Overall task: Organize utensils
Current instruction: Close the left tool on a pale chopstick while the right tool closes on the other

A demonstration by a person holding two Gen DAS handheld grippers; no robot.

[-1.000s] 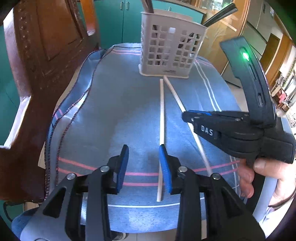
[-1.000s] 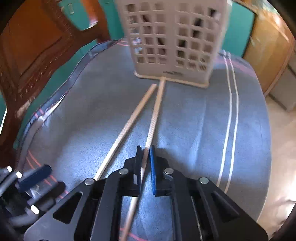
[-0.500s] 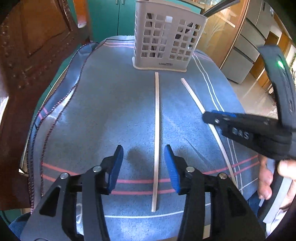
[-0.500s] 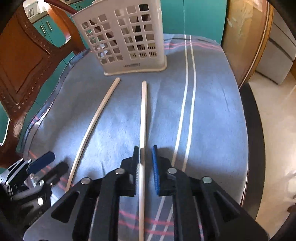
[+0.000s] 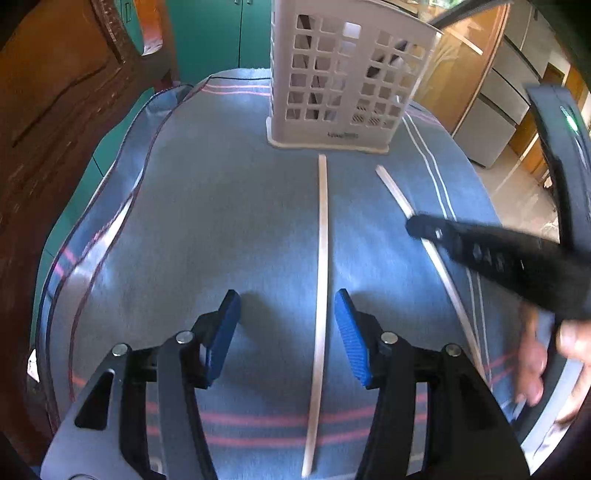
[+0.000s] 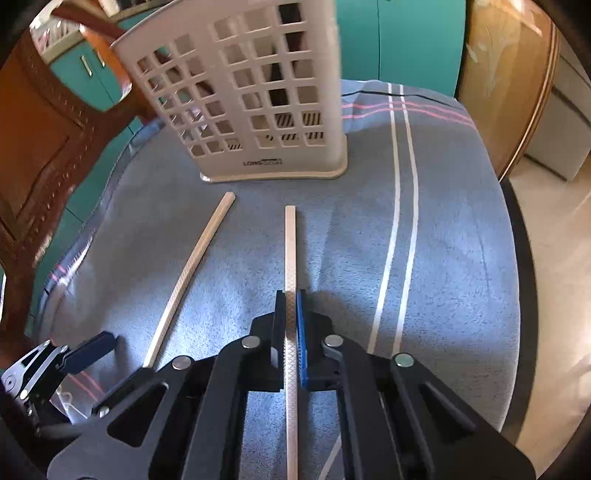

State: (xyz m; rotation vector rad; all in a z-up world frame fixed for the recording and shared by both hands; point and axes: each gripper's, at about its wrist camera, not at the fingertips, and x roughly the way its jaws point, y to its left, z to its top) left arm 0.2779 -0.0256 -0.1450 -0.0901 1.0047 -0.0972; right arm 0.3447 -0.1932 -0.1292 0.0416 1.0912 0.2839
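Observation:
Two pale chopsticks lie on the blue striped cloth (image 5: 221, 206) in front of a white lattice utensil basket (image 5: 343, 85). My left gripper (image 5: 286, 301) hangs low over the cloth, its jaws opening. The left chopstick (image 5: 322, 258) runs between its fingers, nearer the right pad and untouched. My right gripper (image 6: 290, 295) is shut on the right chopstick (image 6: 290, 243), which points at the basket (image 6: 251, 96). The other chopstick (image 6: 192, 266) lies to its left. In the left wrist view the right gripper (image 5: 413, 225) covers the middle of the right chopstick (image 5: 395, 192).
A carved wooden chair (image 5: 55, 129) stands close on the left. Dark utensil handles (image 5: 465, 11) stick out of the basket. The cloth's right edge (image 6: 517, 295) drops to the floor. Teal cabinets (image 6: 399, 37) stand behind. A hand (image 5: 532, 362) holds the right gripper.
The left jaws have widened around the left chopstick. The right jaws loosened, then shut again on their chopstick, whose far end has swung away from the other one and off the basket's foot.

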